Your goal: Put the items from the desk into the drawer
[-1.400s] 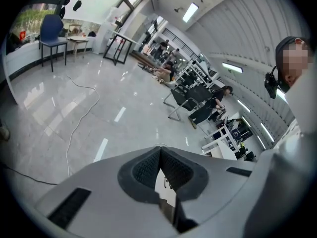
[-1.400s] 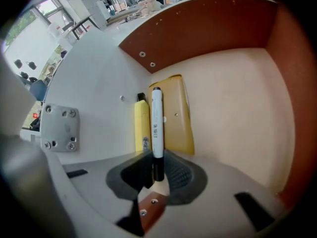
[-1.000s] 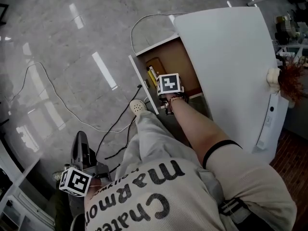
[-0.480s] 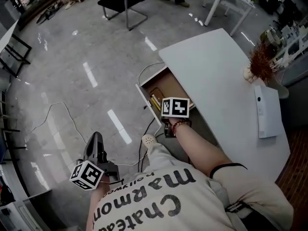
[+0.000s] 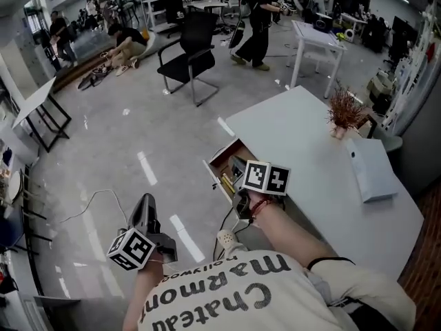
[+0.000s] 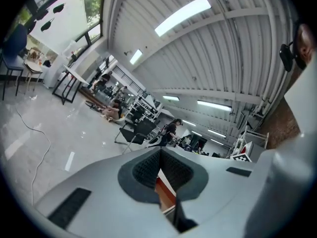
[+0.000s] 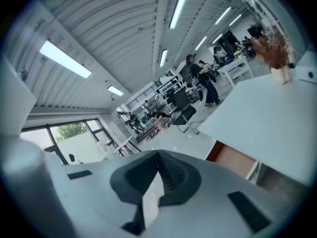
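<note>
White desk (image 5: 310,150) bears a dried plant (image 5: 342,109) and flat box (image 5: 372,169). Wooden drawer (image 5: 222,158) stands open, yellow items (image 5: 227,181) inside. Left gripper (image 6: 160,152) and right gripper (image 7: 158,155) are both clenched, empty.

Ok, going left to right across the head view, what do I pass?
left hand-held gripper → open drawer → dried plant → flat white box

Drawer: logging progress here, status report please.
Left tool shut, empty. Right tool shut, empty. Drawer open, items inside. Flat white box and dried plant on desk. No obstruction seen.
</note>
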### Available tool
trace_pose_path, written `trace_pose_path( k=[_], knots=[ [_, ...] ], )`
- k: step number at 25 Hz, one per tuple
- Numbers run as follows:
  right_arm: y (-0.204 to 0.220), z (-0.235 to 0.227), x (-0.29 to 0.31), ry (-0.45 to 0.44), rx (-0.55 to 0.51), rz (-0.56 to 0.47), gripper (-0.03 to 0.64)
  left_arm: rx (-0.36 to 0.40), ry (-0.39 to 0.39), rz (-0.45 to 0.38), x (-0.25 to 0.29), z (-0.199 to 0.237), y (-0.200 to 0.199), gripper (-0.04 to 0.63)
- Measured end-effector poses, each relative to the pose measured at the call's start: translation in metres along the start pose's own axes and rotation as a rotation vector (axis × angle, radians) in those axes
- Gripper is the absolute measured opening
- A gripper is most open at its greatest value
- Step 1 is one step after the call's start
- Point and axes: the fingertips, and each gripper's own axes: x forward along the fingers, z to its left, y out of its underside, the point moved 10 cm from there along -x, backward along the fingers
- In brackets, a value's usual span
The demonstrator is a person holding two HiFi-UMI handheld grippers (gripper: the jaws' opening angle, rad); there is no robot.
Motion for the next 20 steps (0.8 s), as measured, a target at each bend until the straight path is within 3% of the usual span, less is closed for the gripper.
trace_pose_path(
  k=[4, 9, 20],
  knots=[
    [-0.006, 0.024, -0.038, -0.061, -0.034, -0.047, 0.003, 0.016, 0.057, -0.020, -0.013, -0.026, -0.005, 0.002],
    [-0.013, 0.028, -0.064, -0.072, -0.104, -0.064, 0.003, 0.055, 0.090, -0.018, -0.015, -0.056, -0.006, 0.001],
    [-0.044, 0.001, -0.103, -0.095, -0.307, -0.005, 0.003, 0.025, 0.067, -0.026, -0.010, -0.123, 0.031, 0.000]
  ],
)
